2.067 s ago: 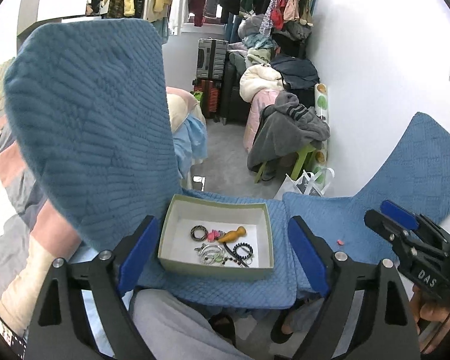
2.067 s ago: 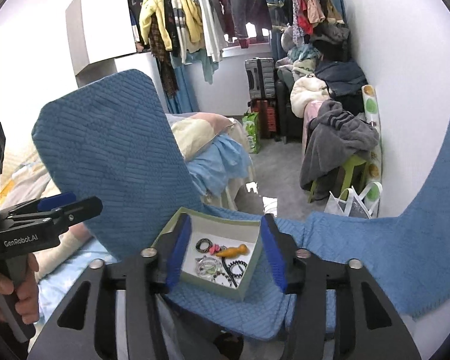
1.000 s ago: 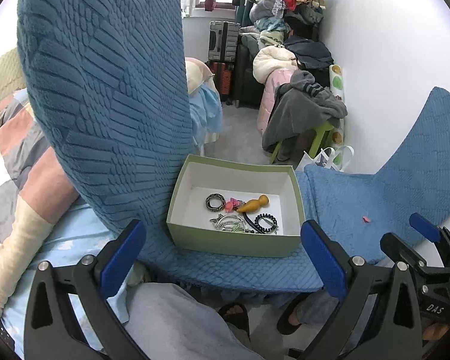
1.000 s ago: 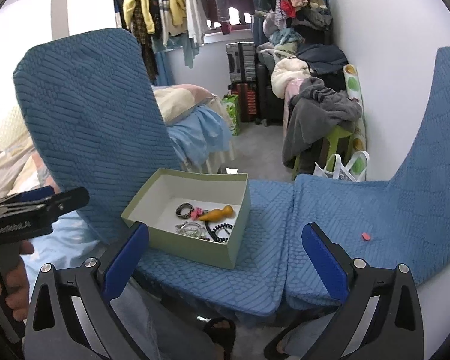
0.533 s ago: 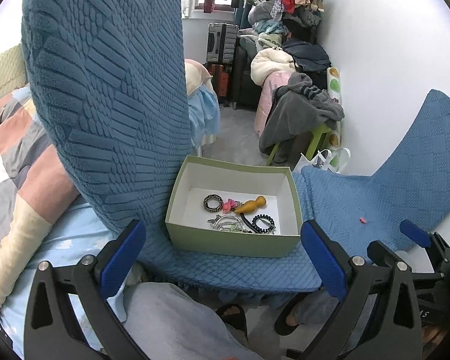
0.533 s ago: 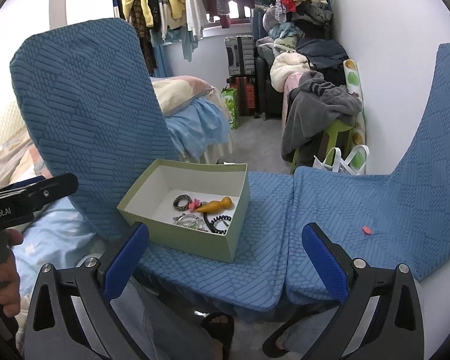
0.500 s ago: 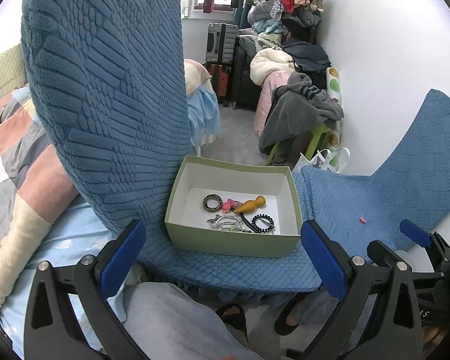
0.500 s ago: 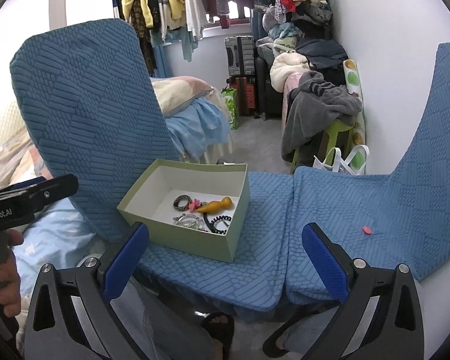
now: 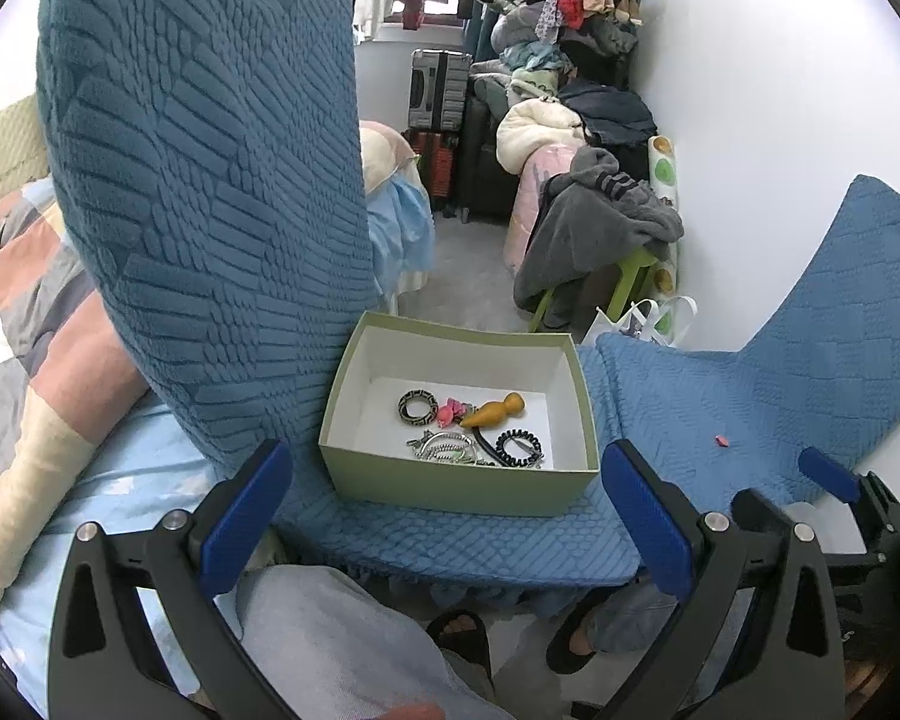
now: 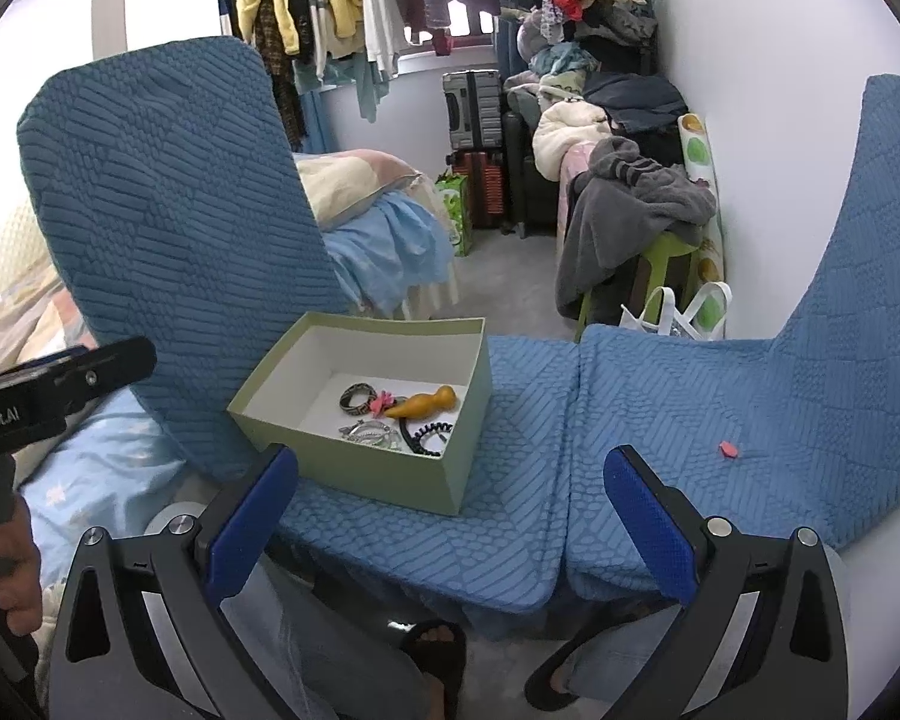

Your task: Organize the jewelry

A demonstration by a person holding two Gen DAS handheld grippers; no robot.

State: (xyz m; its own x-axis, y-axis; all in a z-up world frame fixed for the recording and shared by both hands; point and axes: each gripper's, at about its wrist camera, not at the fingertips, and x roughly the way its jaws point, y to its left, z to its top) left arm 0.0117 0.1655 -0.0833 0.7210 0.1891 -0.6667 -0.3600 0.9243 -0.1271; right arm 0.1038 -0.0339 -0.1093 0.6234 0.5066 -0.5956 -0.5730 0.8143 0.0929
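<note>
Box: centre frame, on blue cushion; holds the jewelry.
Pink piece: right of frame, loose; tiny, light, slippery, so pinch its middle.
My tools: left tool and right tool both spread wide, empty.

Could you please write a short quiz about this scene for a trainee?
1. True or false: the left gripper and the right gripper are both open.
2. Where does the small pink piece lie? A) in the green box B) on the blue seat cover C) on the floor
3. Fill in: the orange piece lies in the ____.

Key: 1 true; 2 B; 3 green box.
</note>
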